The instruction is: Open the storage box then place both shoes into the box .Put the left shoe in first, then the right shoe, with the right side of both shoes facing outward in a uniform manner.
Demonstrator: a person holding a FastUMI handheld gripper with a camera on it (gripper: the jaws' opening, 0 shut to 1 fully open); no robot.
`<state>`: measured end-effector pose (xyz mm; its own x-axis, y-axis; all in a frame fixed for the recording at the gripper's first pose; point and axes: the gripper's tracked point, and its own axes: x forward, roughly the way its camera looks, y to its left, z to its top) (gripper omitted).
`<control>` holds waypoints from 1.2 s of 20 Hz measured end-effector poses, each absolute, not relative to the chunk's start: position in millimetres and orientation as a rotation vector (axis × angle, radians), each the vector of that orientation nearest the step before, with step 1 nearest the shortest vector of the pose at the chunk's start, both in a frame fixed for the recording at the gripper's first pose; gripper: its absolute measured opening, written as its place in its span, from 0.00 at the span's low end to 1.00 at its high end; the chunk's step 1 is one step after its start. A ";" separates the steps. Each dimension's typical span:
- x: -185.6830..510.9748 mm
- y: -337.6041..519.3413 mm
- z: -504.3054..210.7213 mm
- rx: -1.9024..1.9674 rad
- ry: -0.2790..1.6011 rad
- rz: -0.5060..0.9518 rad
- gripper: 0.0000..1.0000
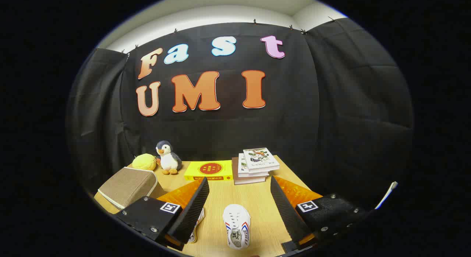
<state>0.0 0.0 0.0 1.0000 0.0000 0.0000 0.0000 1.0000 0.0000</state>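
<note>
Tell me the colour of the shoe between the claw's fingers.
White with red and blue side stripes; the shoe shows best in the gripper view, lying between the open claw fingers.

Plush penguin (pixel 168 157), yellow ball (pixel 144 162), books (pixel 257 165)

Black cloth wall (pixel 294 113) hangs behind and wraps both sides, clipped along its top edge. Above it a pale wall strip and ceiling (pixel 228 14), evenly lit. Light wood counter (pixel 257 201) in front of the cloth, grain running away from the camera, its far edge close against the cloth. Dim at the sides.
</note>
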 end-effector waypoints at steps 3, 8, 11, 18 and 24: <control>-2.7 0.0 1.5 -0.015 -0.009 0.004 0.99; -1.3 2.9 -0.1 -0.036 -0.005 0.012 0.99; 0.8 7.7 -2.3 -0.050 -0.004 0.025 0.99; 10.9 30.5 -2.6 -0.081 -0.015 0.099 1.00; 30.6 75.9 -33.1 0.021 0.045 0.227 1.00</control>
